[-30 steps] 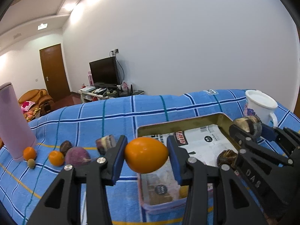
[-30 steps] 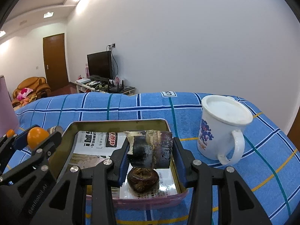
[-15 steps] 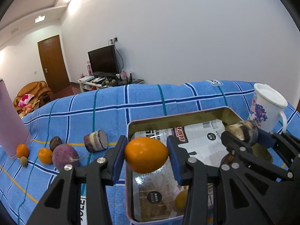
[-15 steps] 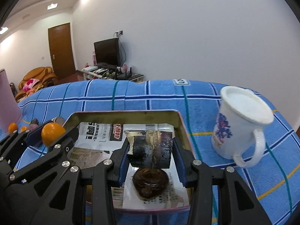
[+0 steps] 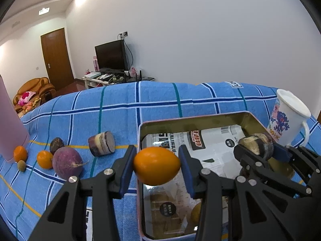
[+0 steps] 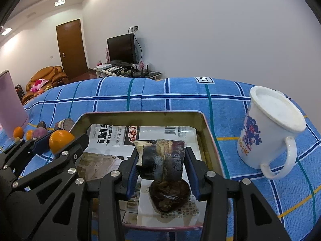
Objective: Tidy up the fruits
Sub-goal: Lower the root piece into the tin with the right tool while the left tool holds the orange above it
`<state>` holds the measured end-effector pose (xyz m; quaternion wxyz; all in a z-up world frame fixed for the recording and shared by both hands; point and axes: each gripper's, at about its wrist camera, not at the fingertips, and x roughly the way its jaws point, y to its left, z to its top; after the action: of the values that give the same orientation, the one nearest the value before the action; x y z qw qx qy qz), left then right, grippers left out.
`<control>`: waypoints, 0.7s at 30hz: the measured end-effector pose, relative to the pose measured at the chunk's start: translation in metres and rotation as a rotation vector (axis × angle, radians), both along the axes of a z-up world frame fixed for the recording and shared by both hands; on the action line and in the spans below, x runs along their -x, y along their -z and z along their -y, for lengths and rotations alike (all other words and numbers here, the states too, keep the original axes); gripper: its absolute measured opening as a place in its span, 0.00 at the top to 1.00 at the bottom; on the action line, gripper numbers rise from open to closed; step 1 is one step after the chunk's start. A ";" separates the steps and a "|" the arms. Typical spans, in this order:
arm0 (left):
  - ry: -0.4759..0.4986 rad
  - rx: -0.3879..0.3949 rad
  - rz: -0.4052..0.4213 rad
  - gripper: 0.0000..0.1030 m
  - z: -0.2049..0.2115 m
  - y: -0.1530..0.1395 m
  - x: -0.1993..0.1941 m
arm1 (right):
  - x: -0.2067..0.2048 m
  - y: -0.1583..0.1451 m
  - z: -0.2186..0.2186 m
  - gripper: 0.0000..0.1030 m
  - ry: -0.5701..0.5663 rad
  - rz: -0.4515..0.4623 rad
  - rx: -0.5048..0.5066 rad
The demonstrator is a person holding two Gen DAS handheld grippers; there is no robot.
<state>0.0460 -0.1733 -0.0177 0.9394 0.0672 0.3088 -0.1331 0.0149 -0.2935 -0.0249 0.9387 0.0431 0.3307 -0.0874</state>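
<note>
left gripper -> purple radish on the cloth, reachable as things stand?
Probably not yet. The path looks open: the purple radish lies uncovered on the cloth, left of the tin tray. But the left gripper has its jaws shut on an orange, so it would need to release that first.

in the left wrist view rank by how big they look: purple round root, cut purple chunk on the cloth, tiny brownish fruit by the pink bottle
1. purple round root, largest
2. cut purple chunk
3. tiny brownish fruit, smallest

All three lie at similar depth.
</note>
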 end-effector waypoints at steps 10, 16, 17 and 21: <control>-0.001 0.009 0.001 0.55 -0.001 0.001 0.000 | -0.003 0.006 0.006 0.56 -0.025 -0.018 -0.075; -0.012 0.020 0.028 0.43 -0.009 -0.002 0.006 | -0.002 0.005 0.008 0.56 -0.028 -0.004 -0.097; -0.025 0.017 0.042 0.39 -0.010 -0.004 0.007 | -0.001 0.005 0.010 0.56 -0.027 0.000 -0.105; -0.071 0.021 0.106 0.21 -0.018 -0.009 0.014 | 0.005 0.003 0.014 0.56 -0.032 0.014 -0.128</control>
<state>0.0323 -0.1552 -0.0085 0.9592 0.0533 0.2594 -0.0992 0.0099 -0.3072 -0.0281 0.9375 0.0983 0.3298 -0.0508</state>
